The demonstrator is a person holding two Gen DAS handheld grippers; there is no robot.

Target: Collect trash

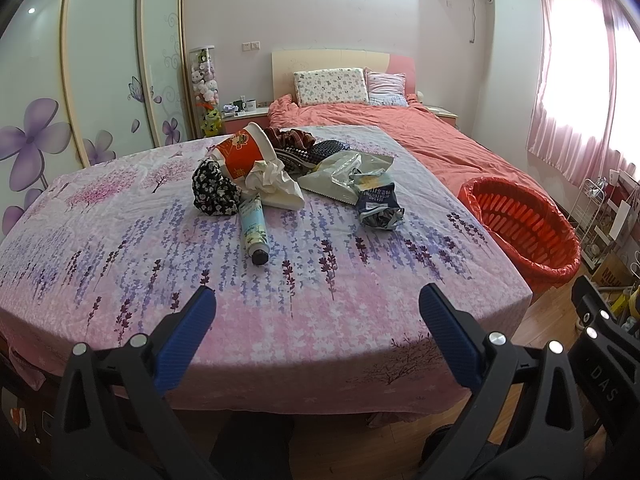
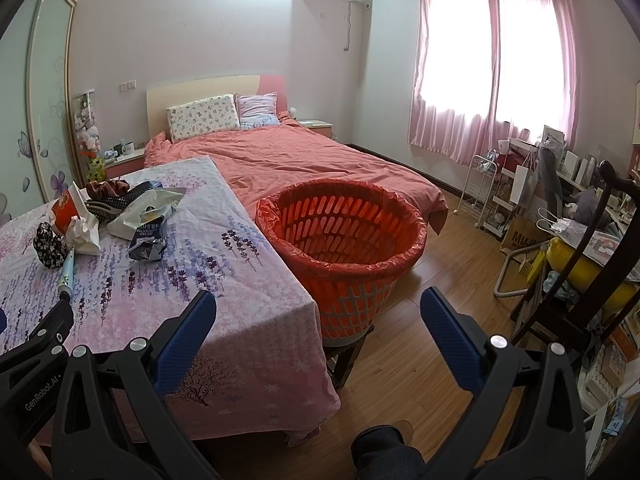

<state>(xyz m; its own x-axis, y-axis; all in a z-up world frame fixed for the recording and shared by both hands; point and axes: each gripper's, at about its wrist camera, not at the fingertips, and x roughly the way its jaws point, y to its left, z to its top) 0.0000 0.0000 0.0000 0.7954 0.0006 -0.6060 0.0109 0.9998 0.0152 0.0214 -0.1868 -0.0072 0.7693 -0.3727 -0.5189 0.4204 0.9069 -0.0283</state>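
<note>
A table under a pink floral cloth point(image 1: 280, 320) holds a heap of things: a red paper cup point(image 1: 244, 152) on its side, crumpled white tissue point(image 1: 272, 184), a silver-white bag point(image 1: 340, 176), a dark blue crumpled wrapper point(image 1: 378, 204), and a light blue tube point(image 1: 253, 228). An orange basket lined with a red bag point(image 2: 340, 232) stands right of the table. My left gripper point(image 1: 316, 308) is open and empty over the table's near edge. My right gripper point(image 2: 318, 312) is open and empty in front of the basket.
A black floral pouch point(image 1: 212, 192), a dark studded item point(image 1: 324, 152) and a brown scrunchie point(image 1: 292, 138) also lie in the heap. A bed with a salmon cover point(image 2: 304, 164) lies behind. A white cart point(image 2: 480, 192) and a cluttered desk point(image 2: 592, 216) stand at the right.
</note>
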